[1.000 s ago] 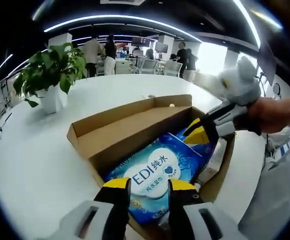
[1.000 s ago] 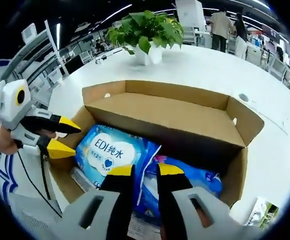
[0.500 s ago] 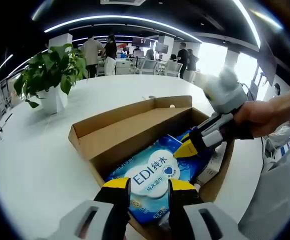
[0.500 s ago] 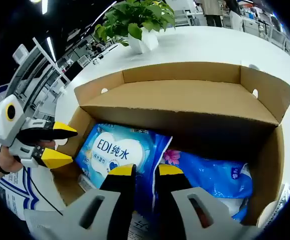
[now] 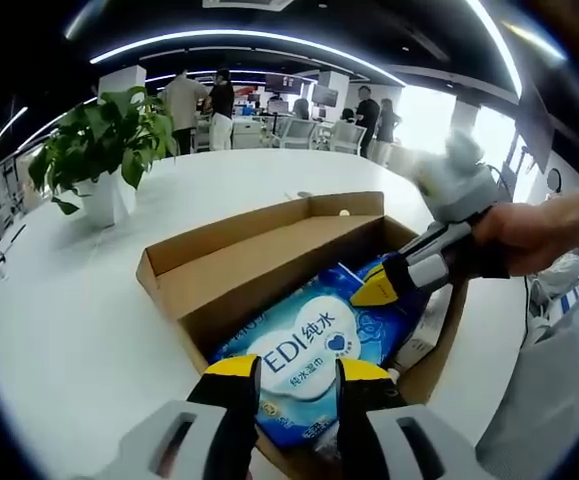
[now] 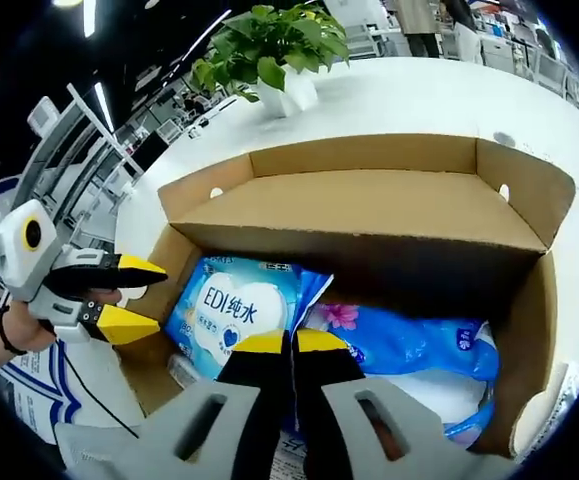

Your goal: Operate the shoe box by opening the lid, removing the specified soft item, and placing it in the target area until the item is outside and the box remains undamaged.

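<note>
An open cardboard shoe box (image 5: 254,262) (image 6: 369,205) lies on the white table with its lid folded back. Inside it lies a soft blue wipes pack (image 5: 304,355) (image 6: 234,305) printed "EDI". My right gripper (image 6: 290,345) is shut on that pack's right edge, and the edge is raised a little. It reaches in from the right in the left gripper view (image 5: 374,292), held by a hand. My left gripper (image 5: 299,372) hovers open over the near end of the pack. In the right gripper view it stands open at the box's left end (image 6: 141,296).
A second blue pack with a flower print (image 6: 399,340) and a white item (image 5: 426,325) lie beside the wipes in the box. A potted plant (image 5: 99,150) (image 6: 269,50) stands on the table beyond the box. Several people (image 5: 184,100) stand at desks far behind.
My right gripper's jaws have closed from apart to almost touching, pinching the wipes pack's edge. The left gripper has stayed open in the same place.
</note>
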The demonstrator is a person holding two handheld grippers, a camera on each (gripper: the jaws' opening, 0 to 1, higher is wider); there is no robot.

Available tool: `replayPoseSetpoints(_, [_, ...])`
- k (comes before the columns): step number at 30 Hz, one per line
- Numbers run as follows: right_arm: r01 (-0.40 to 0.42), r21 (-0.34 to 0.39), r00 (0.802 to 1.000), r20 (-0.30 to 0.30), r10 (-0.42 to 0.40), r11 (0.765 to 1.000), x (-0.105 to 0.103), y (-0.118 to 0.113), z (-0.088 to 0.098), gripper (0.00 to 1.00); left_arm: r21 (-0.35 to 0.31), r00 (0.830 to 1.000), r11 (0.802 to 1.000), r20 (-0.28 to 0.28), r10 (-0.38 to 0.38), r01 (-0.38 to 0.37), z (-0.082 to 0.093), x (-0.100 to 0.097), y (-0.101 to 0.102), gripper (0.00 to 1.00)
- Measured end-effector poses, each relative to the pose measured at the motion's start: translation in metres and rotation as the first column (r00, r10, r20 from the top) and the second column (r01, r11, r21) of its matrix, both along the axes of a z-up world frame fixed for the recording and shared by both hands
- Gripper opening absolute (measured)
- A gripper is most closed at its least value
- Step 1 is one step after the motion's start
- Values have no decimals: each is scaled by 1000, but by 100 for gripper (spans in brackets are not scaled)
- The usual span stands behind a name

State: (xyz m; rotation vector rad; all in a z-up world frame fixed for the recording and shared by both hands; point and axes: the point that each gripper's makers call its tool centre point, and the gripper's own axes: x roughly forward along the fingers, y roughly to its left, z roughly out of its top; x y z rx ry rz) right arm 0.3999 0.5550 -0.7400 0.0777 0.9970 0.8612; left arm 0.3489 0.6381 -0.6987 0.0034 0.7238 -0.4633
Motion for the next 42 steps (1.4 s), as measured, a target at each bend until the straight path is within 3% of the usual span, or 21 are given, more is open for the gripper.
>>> replayPoseSetpoints(14, [45, 33, 998, 34, -46, 998, -15, -9, 30, 0, -17, 1000, 1000, -16, 8, -8, 0, 3, -5, 30])
replayPoseSetpoints(35, [111, 41, 990, 89, -114, 993, 8, -53, 45, 0, -2, 999, 1000, -46, 17, -18, -3, 12, -20, 30])
replayPoseSetpoints(42, [136, 43, 985, 105, -140, 990, 13, -71, 51, 0, -51, 994, 998, -104, 26, -31, -9, 13, -35, 30])
